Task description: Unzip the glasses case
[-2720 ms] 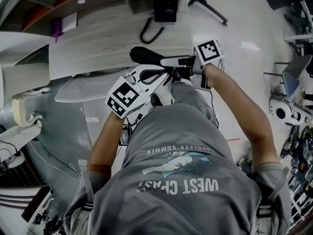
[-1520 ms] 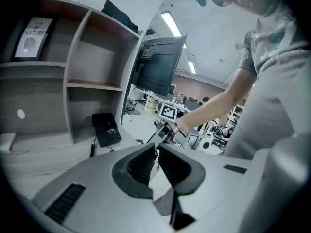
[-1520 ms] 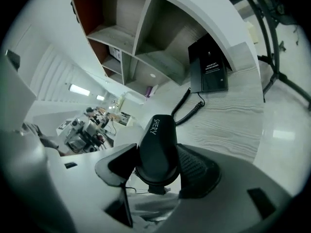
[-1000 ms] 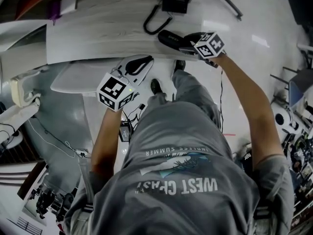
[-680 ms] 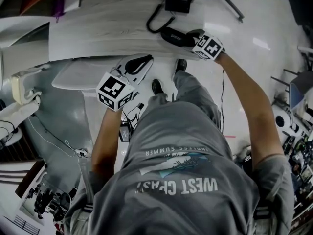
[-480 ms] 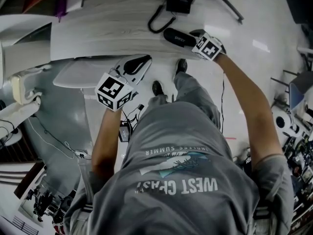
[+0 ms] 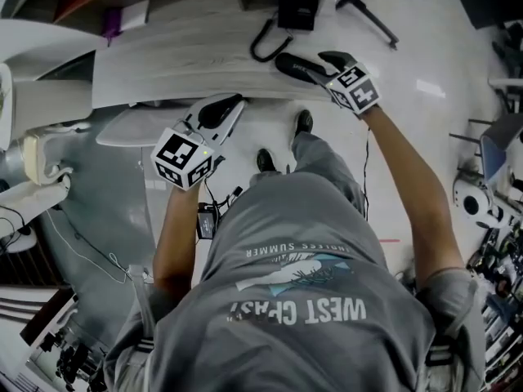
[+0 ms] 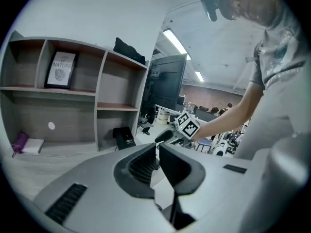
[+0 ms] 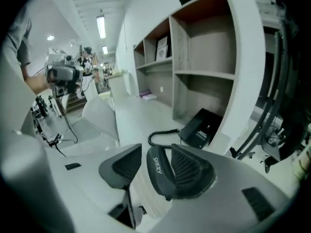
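The black glasses case [image 7: 296,67] lies along the near edge of the pale wooden table [image 7: 180,55]. My right gripper [image 7: 325,65] is at its right end. In the right gripper view the case [image 9: 158,171] stands between the jaws of the right gripper [image 9: 156,152]. It rests against the right pad, and a gap shows at the left pad. These jaws have just been closing. My left gripper [image 7: 227,107] hangs off the table's near side, left of the case, shut with nothing in it [image 8: 158,148].
A black desk phone [image 7: 296,11] with a coiled cord [image 7: 265,43] sits behind the case and shows too in the right gripper view [image 9: 201,127]. Wooden shelves [image 8: 73,86] stand at the table's back. A white chair [image 7: 131,129] is under the left gripper.
Earlier both grippers met at the case close to my body. Since then the case has lain on the table edge. The left gripper has drawn away to the lower left, and the right stays at the case's end.
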### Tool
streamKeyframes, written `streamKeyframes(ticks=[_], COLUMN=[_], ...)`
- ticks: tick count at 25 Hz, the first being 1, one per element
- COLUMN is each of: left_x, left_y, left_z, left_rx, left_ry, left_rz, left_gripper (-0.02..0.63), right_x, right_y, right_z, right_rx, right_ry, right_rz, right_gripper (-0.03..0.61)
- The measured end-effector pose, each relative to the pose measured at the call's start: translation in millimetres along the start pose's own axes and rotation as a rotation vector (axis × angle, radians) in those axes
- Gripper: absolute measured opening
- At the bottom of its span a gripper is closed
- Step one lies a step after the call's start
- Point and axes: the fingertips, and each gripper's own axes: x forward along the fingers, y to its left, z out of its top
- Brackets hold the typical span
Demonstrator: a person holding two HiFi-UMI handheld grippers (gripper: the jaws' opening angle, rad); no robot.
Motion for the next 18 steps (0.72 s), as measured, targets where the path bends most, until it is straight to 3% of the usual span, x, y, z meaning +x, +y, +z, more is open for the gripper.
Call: streamKeyframes(ticks=[7,12,18], left_x=[-27.4,-50.3,-71.6], left_y=[-3.2,-14.9,-20.7], left_z=[30.1,56.6,88.8], left_rx=[0.070,0.125,0.201], left_ry=[-0.078,-0.142,-0.215], left_rz=[0.015,0.026,0.045], left_gripper=[0.015,0.015,0.014], right_x=[-104.3,-182.5,-247.6], right_y=[30.4,69.9,122.3], right_z=[86.6,137.7,181.2], right_rx=[0.139,0.148,0.022], right_ry=[-0.312,-0.493,-0.587], right_rz=[-0.168,-0.222,-0.248], right_gripper=[0.011,0.009,0.009])
